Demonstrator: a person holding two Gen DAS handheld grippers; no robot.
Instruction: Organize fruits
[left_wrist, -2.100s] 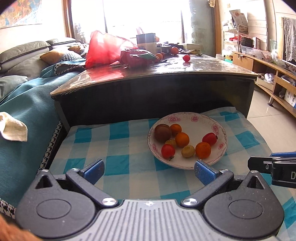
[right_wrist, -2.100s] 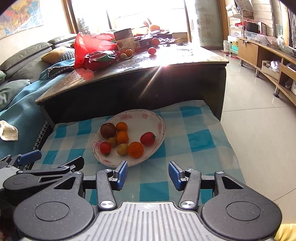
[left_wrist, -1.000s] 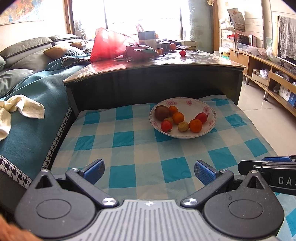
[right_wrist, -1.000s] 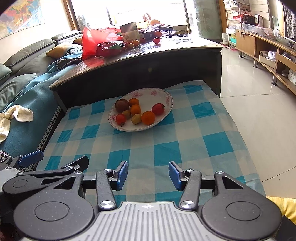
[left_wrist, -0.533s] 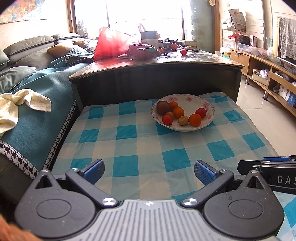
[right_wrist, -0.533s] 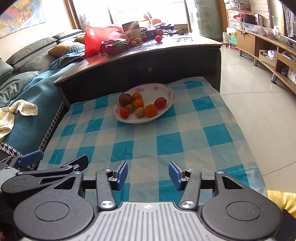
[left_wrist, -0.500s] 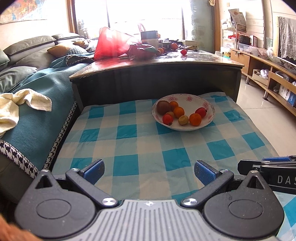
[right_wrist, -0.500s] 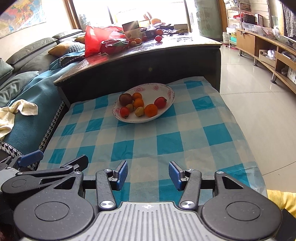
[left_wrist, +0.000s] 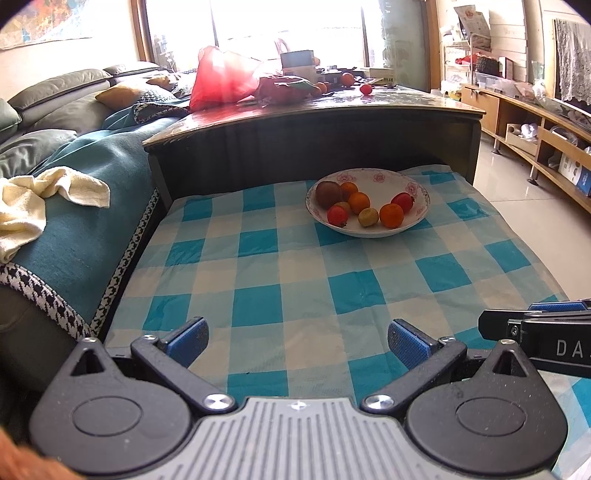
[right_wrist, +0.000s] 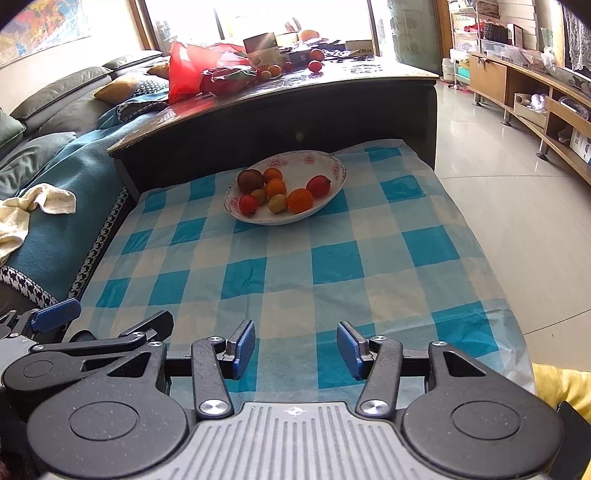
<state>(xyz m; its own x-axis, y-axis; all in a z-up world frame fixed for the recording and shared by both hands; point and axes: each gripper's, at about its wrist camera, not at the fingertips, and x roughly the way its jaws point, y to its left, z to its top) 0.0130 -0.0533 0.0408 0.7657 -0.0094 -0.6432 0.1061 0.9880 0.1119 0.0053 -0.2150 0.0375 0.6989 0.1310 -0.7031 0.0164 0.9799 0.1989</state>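
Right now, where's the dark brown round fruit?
In both wrist views, the dark brown round fruit sits at the far-left of the white floral plate, beside a small orange fruit.

Left gripper (left_wrist: 297, 338) — jaws spread wide, blue pads (left_wrist: 186, 338) well apart, nothing between them. It points forward and downward.

Right gripper (right_wrist: 295, 349) — jaws part-open, a narrower gap than the left, nothing between its pads (right_wrist: 243, 349). It points forward and downward too.

The two grippers sit side by side, each showing at the edge of the other's view.
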